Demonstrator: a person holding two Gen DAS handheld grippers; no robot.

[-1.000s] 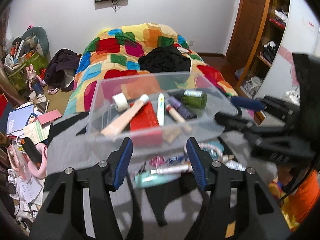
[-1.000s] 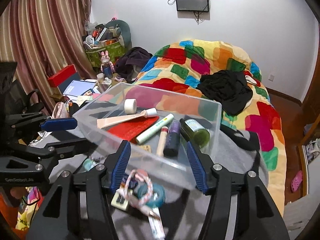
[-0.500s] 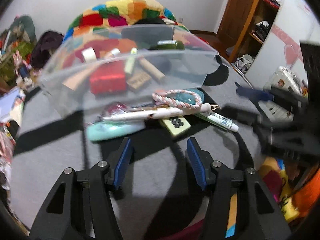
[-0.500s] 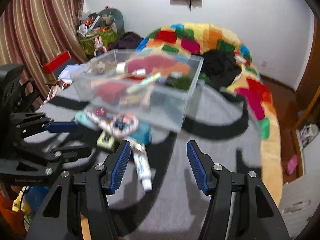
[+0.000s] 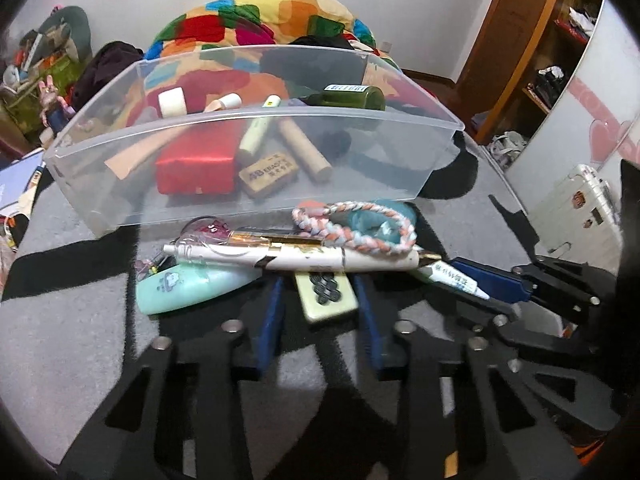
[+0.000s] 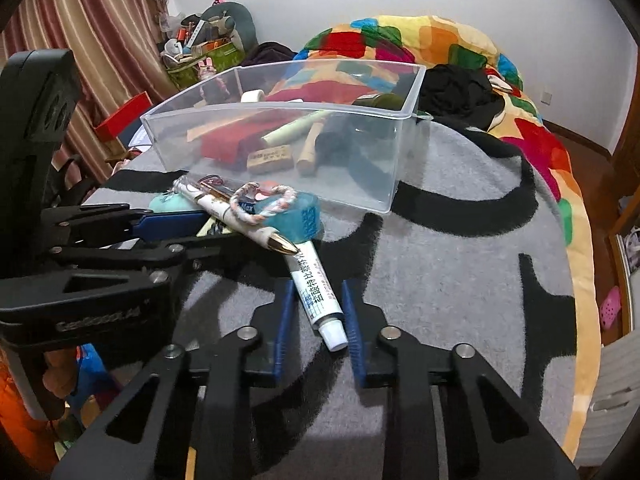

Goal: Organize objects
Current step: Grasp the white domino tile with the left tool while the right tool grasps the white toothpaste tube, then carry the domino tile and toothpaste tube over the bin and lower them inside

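A small pile lies on the grey rug in front of a clear plastic bin (image 5: 248, 118) (image 6: 280, 109) that holds several items. In the pile are a white pen (image 5: 288, 259), a braided bracelet (image 5: 360, 229), a mint-green case (image 5: 184, 286), a pale green tile (image 5: 326, 296) and a white ointment tube (image 6: 316, 292). My left gripper (image 5: 318, 285) is closing, the tile between its blue pads and touching them. My right gripper (image 6: 317, 285) is closing on the tube, which lies slantwise against both pads. Each gripper shows in the other's view.
The grey rug with black stripes (image 6: 460, 280) covers the work surface. Behind the bin lies a patchwork quilt (image 6: 420, 40) with dark clothes on it. A striped curtain and cluttered boxes (image 6: 200, 48) stand at the left; a wooden door (image 5: 516, 40) and a silver suitcase (image 5: 580, 208) at the right.
Both grippers have dropped from above the bin down to the pile in front of it. Their jaws have narrowed from wide open, the left around the tile and the right around the tube.
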